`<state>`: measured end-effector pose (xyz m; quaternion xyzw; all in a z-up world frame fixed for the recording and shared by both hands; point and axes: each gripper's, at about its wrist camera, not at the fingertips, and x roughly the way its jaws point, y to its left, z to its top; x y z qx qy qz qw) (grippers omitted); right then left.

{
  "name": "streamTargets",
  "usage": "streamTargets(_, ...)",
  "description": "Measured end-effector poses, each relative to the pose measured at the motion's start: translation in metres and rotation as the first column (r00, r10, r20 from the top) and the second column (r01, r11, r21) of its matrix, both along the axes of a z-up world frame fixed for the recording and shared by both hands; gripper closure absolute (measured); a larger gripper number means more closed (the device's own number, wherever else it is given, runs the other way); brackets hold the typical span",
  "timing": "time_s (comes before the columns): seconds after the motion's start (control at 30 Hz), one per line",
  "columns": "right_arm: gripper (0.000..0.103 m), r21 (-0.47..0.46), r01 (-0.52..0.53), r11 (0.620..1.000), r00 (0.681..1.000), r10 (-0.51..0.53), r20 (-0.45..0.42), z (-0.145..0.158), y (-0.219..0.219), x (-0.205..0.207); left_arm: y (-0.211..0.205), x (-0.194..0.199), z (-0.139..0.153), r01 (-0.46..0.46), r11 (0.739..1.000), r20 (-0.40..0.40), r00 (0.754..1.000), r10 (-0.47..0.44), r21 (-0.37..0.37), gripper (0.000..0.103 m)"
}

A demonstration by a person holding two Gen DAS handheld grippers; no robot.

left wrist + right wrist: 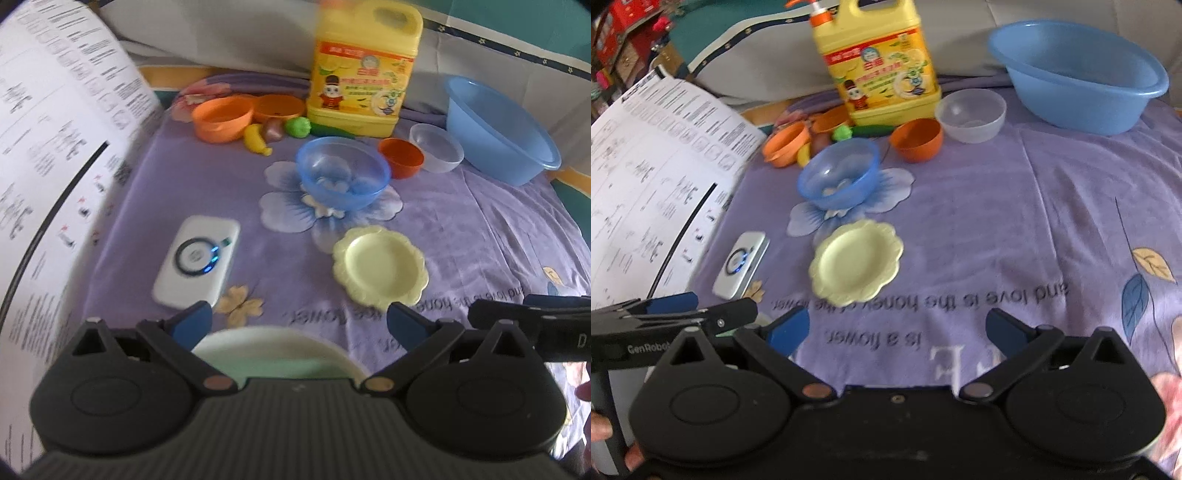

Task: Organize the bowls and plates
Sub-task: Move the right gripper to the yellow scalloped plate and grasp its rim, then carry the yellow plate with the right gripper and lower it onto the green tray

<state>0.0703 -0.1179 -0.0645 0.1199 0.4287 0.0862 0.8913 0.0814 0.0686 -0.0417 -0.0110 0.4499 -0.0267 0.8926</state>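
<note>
A yellow scalloped plate point(380, 271) point(857, 258) lies on the purple cloth. Behind it stands a small blue bowl point(343, 171) point(840, 173), then an orange bowl point(400, 157) point(916, 140) and a clear bowl point(437, 147) point(971, 114). A pale green plate point(273, 350) lies just under my open left gripper point(299, 321), between its fingers. My right gripper point(897, 328) is open and empty over the cloth. The other gripper shows in each view, at the right edge point(535, 321) and at the left edge point(672, 314).
A large blue basin point(498, 129) point(1078, 74) sits at the back right, a yellow detergent jug point(364, 70) point(879, 62) at the back. Orange containers point(223, 118) and toy food point(258, 138) lie back left. A white device point(197, 262) point(740, 264) and printed sheet point(55, 166) lie left.
</note>
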Motion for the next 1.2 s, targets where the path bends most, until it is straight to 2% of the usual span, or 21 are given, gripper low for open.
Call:
streamTargets(0.07, 0.000, 0.002, 0.013, 1.000, 1.000, -0.013, 0.007, -0.001, -0.004, 0.009, -0.007, 0.010, -0.004, 0.016, 1.000, -0.003, 1.000, -0.016, -0.001, 0.000)
streamTargets(0.23, 0.014, 0.036, 0.020, 0.999, 1.000, -0.020, -0.005, -0.006, -0.008, 0.033, -0.019, 0.034, -0.017, 0.031, 0.999, -0.027, 0.999, -0.031, 0.017, 0.002)
streamTargets(0.4, 0.028, 0.074, 0.009, 0.997, 1.000, -0.008, -0.020, -0.016, 0.000, 0.057, -0.027, 0.051, -0.026, 0.054, 0.998, -0.051, 0.997, -0.055, -0.010, 0.013)
streamTargets(0.5, 0.038, 0.069, -0.003, 0.998, 0.999, 0.005, -0.035, -0.024, 0.006, 0.067, -0.032, 0.057, -0.033, 0.065, 0.998, -0.066, 0.996, -0.065, -0.007, 0.020)
streamTargets(0.67, 0.050, 0.069, -0.018, 0.997, 0.999, 0.022, -0.048, -0.034, 0.013, 0.075, -0.035, 0.064, -0.045, 0.081, 0.996, -0.094, 0.992, -0.085, -0.039, 0.033)
streamTargets(0.73, 0.061, 0.074, -0.025, 0.997, 0.998, 0.029, -0.056, -0.037, 0.015, 0.076, -0.037, 0.065, -0.049, 0.091, 0.995, -0.102, 0.990, -0.096, -0.051, 0.041)
streamTargets(0.8, 0.063, 0.071, -0.028, 0.997, 0.998, 0.032, -0.046, -0.039, 0.016, 0.077, -0.039, 0.065, -0.050, 0.102, 0.994, -0.089, 0.990, -0.106, -0.047, 0.046)
streamTargets(0.87, 0.067, 0.076, -0.033, 0.997, 0.998, 0.036, -0.043, -0.040, 0.017, 0.079, -0.042, 0.066, -0.050, 0.120, 0.991, -0.082, 0.989, -0.124, -0.055, 0.057)
streamTargets(0.93, 0.070, 0.073, -0.035, 0.997, 0.999, 0.038, -0.039, -0.041, 0.018, 0.081, -0.044, 0.066, -0.050, 0.130, 0.989, -0.082, 0.987, -0.136, -0.067, 0.058)
streamTargets(1.2, 0.072, 0.030, -0.024, 0.999, 0.999, 0.025, -0.021, -0.039, 0.028, 0.080, -0.049, 0.066, -0.050, 0.131, 0.991, -0.069, 0.989, -0.133, -0.035, 0.058)
